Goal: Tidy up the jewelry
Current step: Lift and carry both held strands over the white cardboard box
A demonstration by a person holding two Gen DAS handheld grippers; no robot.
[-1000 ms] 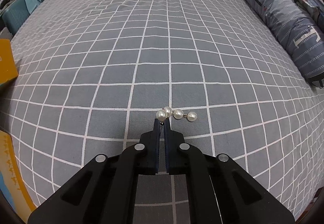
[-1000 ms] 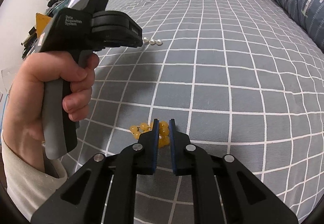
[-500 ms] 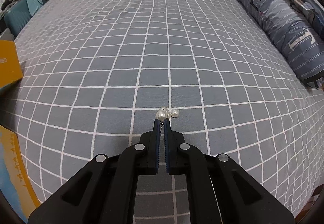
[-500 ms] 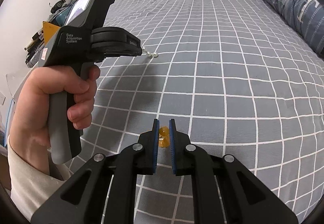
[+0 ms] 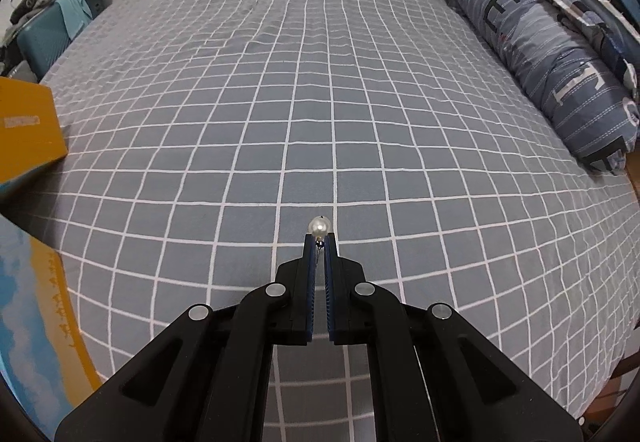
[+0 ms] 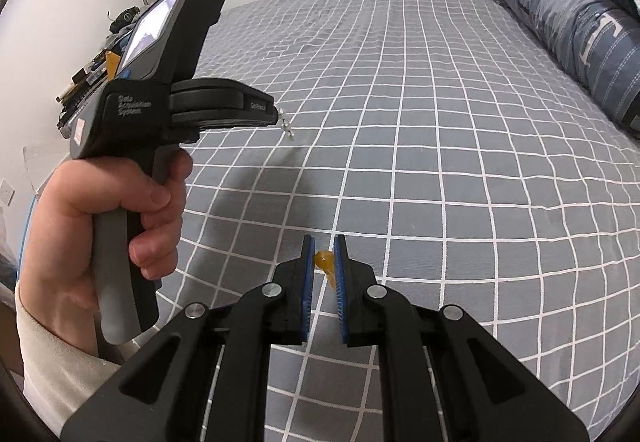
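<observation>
Above the grey white-checked bedspread [image 5: 248, 146], left tongs [image 5: 319, 242] pinch a white pearl strand [image 5: 319, 227] — dangling at 10 o'clock from the right tongs [image 6: 323, 256], which apparently nip amber-yellow beads [image 6: 325, 261].

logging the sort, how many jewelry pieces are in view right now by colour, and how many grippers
white pearl strand: 1, pinched in the left gripper
amber bead strand: 1, pinched in the right gripper
grippers: 2
total: 2 jewelry pieces, 2 grippers, 4 things
</observation>
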